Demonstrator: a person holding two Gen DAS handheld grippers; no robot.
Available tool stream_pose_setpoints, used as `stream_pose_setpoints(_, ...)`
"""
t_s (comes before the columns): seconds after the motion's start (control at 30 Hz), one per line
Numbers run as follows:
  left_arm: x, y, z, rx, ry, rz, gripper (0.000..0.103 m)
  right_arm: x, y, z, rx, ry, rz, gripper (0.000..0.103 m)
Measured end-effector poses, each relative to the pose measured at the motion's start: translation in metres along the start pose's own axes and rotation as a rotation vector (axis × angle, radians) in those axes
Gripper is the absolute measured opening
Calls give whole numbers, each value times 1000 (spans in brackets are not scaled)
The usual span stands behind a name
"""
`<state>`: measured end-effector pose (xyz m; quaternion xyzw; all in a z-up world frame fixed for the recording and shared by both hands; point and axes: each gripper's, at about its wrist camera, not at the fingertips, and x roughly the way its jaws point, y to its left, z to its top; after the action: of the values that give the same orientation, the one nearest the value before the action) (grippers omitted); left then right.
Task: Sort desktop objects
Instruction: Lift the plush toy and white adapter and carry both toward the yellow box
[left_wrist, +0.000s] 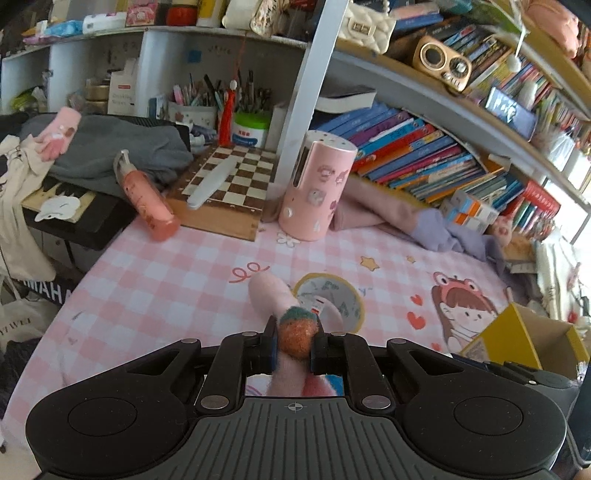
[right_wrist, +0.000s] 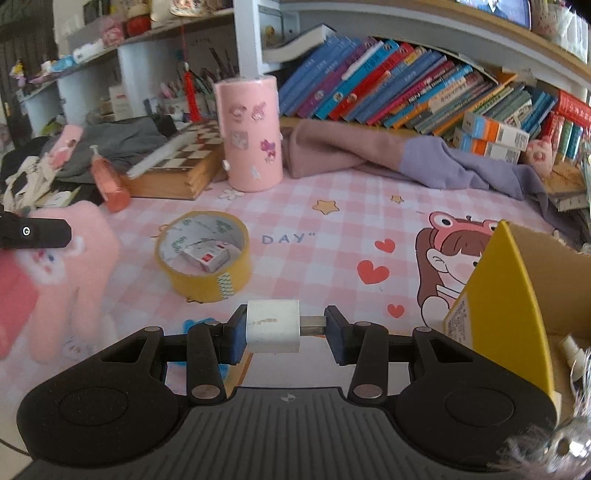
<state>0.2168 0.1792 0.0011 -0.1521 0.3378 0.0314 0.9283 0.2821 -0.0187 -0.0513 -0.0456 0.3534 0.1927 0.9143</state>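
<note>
My left gripper (left_wrist: 293, 338) is shut on a pink fuzzy glove (left_wrist: 273, 295) with an orange felt ball on it, held above the pink checked desk mat (left_wrist: 166, 280). The glove also hangs at the left of the right wrist view (right_wrist: 70, 280), below the left gripper's body (right_wrist: 33, 232). My right gripper (right_wrist: 284, 328) is shut on a white USB charger plug (right_wrist: 273, 326), held sideways with its metal plug against the right finger. A yellow tape roll (right_wrist: 203, 254) with a small white box inside lies on the mat; it also shows in the left wrist view (left_wrist: 332, 299).
A yellow cardboard box (right_wrist: 517, 314) stands open at the right, also in the left wrist view (left_wrist: 524, 339). A pink cylinder holder (right_wrist: 251, 133), a chessboard box (left_wrist: 229, 184), a pink pump bottle (left_wrist: 147, 199), folded clothes (right_wrist: 388, 155) and rows of books (right_wrist: 406, 92) line the back.
</note>
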Motion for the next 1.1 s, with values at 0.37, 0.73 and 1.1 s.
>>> stream_pose_setpoints(0.37, -30, -1, -29, -38, 8, -37, 13, -42, 9, -8, -6, -15, 39, 40)
stream_pose_setpoints(0.73, -61, 2, -51, -27, 3, -63, 13, -75, 17, -28, 6, -24, 44, 40)
stream_pose_setpoints(1.1, -91, 9, -74, -32, -1, -91, 13, -103, 34, -55, 2, -7, 39, 40)
